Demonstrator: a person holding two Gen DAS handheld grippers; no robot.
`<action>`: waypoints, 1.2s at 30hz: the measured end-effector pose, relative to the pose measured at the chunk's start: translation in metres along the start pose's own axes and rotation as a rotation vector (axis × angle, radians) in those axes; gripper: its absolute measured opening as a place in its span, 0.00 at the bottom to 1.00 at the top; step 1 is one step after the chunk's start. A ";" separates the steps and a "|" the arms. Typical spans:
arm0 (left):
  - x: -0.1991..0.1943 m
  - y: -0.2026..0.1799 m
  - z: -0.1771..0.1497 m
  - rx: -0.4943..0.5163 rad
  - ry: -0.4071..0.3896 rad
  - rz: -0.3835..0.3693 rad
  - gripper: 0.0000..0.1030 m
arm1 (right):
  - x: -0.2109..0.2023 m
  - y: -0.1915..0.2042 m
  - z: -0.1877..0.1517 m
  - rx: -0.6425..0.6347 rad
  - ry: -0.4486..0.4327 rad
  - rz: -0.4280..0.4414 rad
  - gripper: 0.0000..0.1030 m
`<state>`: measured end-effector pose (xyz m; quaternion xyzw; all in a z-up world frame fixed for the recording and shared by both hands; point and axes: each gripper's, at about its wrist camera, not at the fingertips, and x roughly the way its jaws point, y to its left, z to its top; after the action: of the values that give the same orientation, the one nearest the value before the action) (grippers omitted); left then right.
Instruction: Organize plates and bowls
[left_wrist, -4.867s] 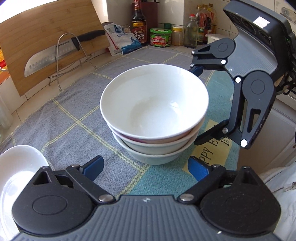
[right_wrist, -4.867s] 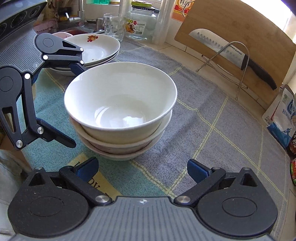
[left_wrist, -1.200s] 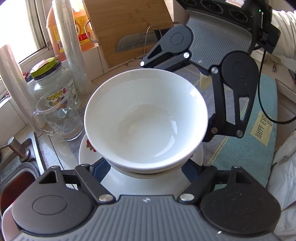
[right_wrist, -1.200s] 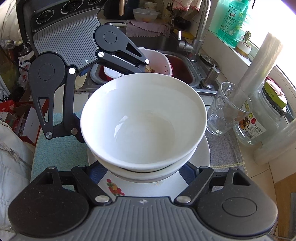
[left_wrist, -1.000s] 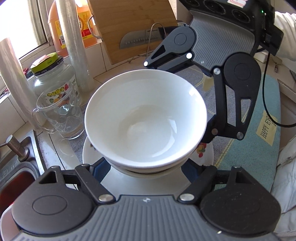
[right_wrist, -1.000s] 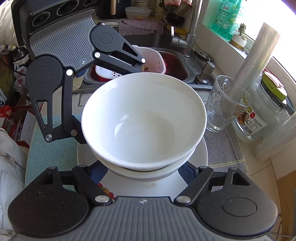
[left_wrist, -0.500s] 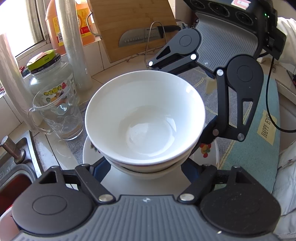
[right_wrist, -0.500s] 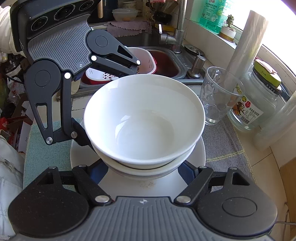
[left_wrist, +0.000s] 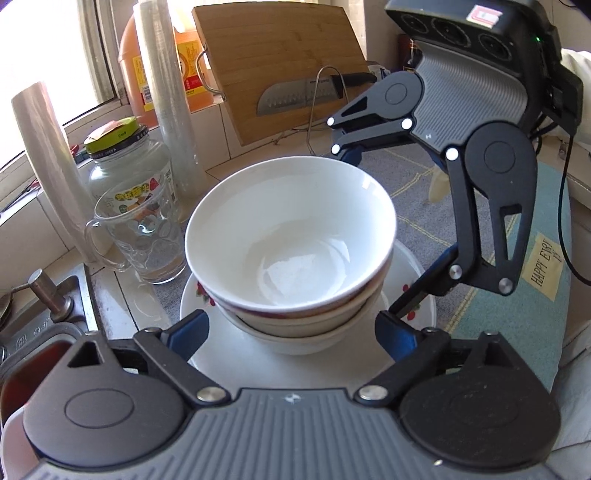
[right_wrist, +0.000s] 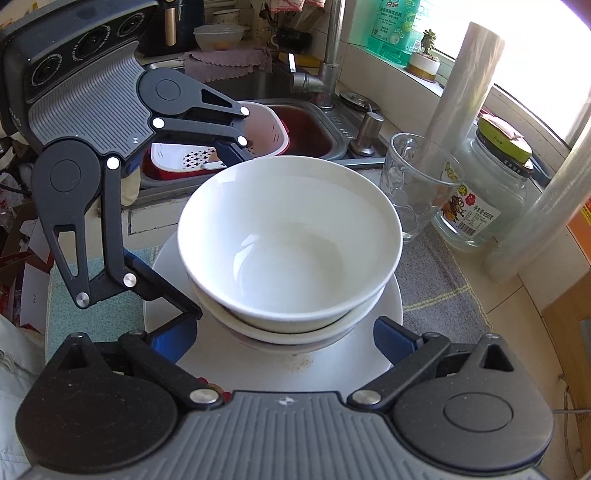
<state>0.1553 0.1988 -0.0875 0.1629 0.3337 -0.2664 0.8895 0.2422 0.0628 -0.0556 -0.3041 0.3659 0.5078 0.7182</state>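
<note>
A stack of three white bowls (left_wrist: 291, 240) (right_wrist: 288, 240) rests on a white flower-printed plate (left_wrist: 221, 362) (right_wrist: 332, 365) beside the sink. My left gripper (left_wrist: 291, 334) straddles the stack's base from one side. Its jaws are opening, and the blue pads (left_wrist: 190, 332) stand clear of the bowls. Opposite it, my right gripper (right_wrist: 284, 341) straddles the same base with its jaws opening too. Its blue pads (right_wrist: 393, 338) are off the bowls as well. Each gripper shows in the other's view, the right gripper (left_wrist: 373, 232) and the left gripper (right_wrist: 210, 232).
A glass mug (left_wrist: 144, 236) and a lidded jar (left_wrist: 125, 162) stand close to the plate, with plastic-wrap rolls (left_wrist: 173, 103) behind. A cutting board (left_wrist: 280, 55) and a knife on a rack (left_wrist: 295, 98) lean at the wall. The sink (right_wrist: 306, 125) holds a colander (right_wrist: 266, 129).
The bowl stack, carried over from the mat, has settled onto the plate. Both grippers' jaws have widened and let go of its base.
</note>
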 end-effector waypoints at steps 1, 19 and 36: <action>-0.005 -0.002 -0.002 -0.022 -0.020 0.012 0.96 | -0.003 0.002 -0.003 0.014 0.000 -0.019 1.00; -0.076 -0.079 0.019 -0.693 -0.036 0.431 0.99 | -0.101 0.041 -0.063 0.740 -0.076 -0.430 1.00; -0.102 -0.124 0.038 -0.665 0.018 0.551 0.99 | -0.146 0.074 -0.080 0.809 -0.127 -0.457 1.00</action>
<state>0.0376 0.1188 -0.0046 -0.0474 0.3532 0.1044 0.9285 0.1225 -0.0536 0.0178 -0.0409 0.4135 0.1706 0.8934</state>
